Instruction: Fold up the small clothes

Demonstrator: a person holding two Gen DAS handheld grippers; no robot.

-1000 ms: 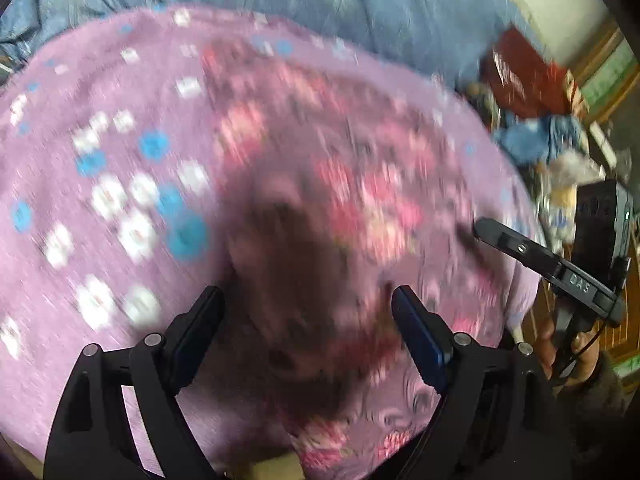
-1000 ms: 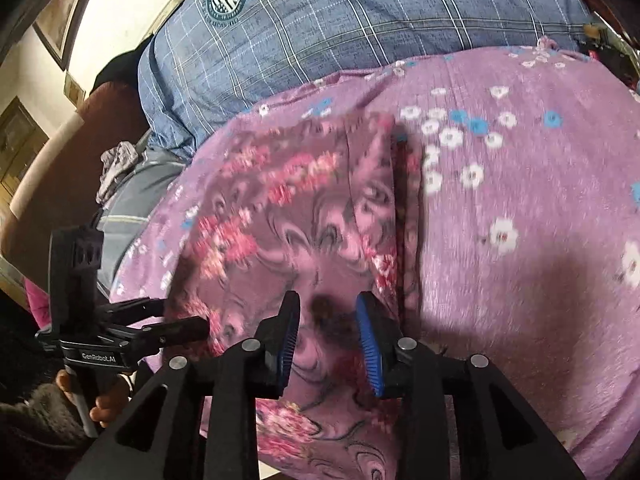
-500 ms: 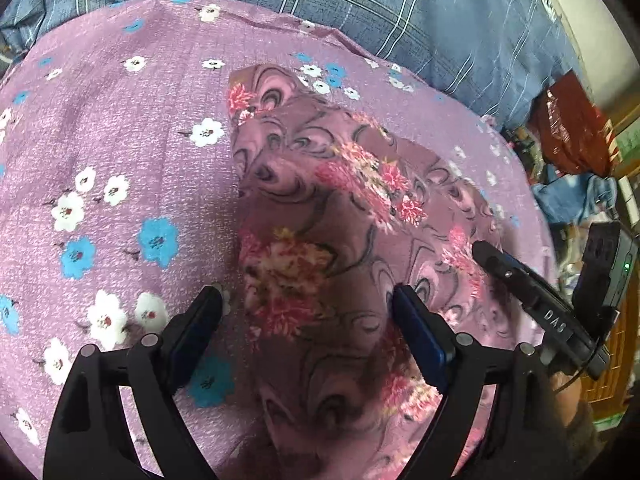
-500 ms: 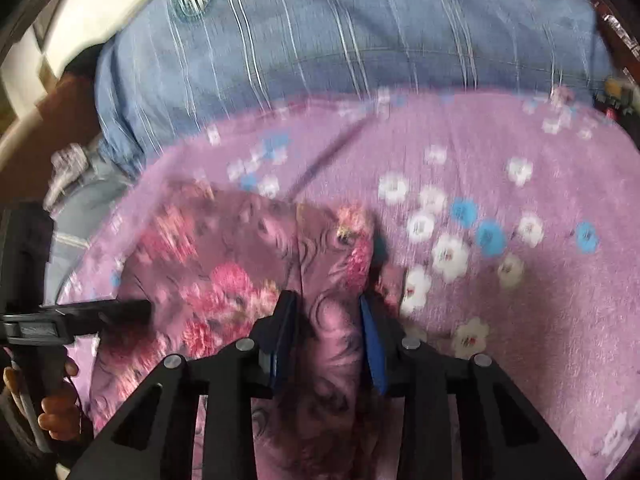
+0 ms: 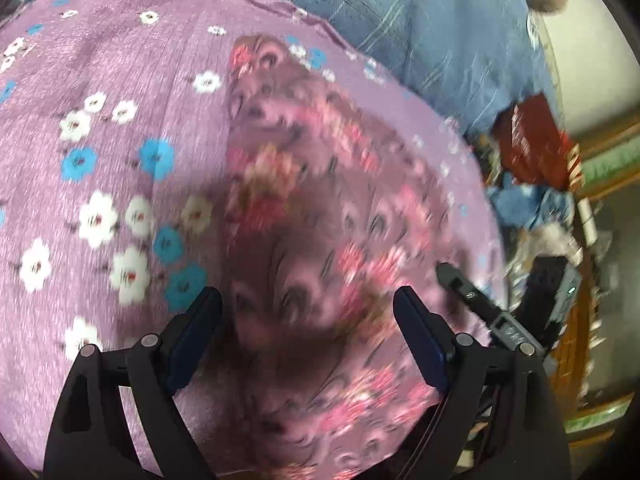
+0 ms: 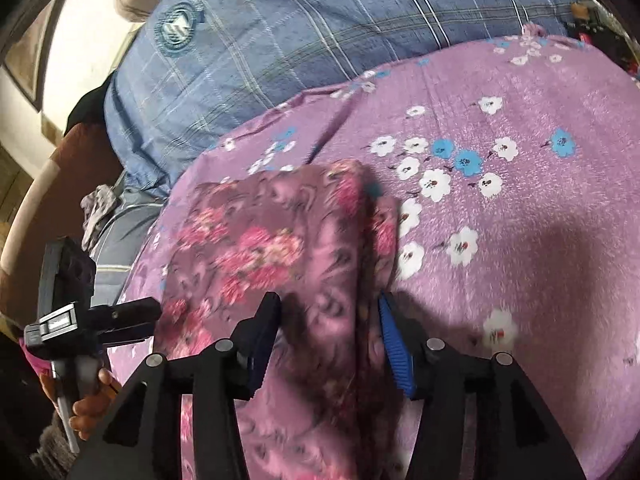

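Observation:
A small mauve garment [image 5: 320, 208] with pink roses and dark swirls lies on a purple cloth [image 5: 100, 80] with white and blue flowers. My left gripper [image 5: 306, 300] hangs wide open just over its near part, with nothing gripped. In the right wrist view the garment [image 6: 260, 248] is folded, with a raised fold edge at its right side. My right gripper [image 6: 328, 320] straddles that edge; its jaws are opening and the blue pads no longer press the fabric. Each gripper shows in the other's view: the right gripper [image 5: 480, 312], and the left gripper [image 6: 84, 320] held by a hand [image 6: 88, 404].
A blue plaid cloth [image 6: 320, 32] lies behind the purple one. Beyond the cloth's right edge sits clutter: a red bag [image 5: 532, 140], blue rags [image 5: 528, 200] and wooden furniture [image 5: 600, 152]. A brown armrest [image 6: 36, 200] curves at the left of the right wrist view.
The right gripper, shut on the garment's fold before, has spread its jaws and let the fabric go. Both grippers shifted slightly over the garment; the left stayed wide open.

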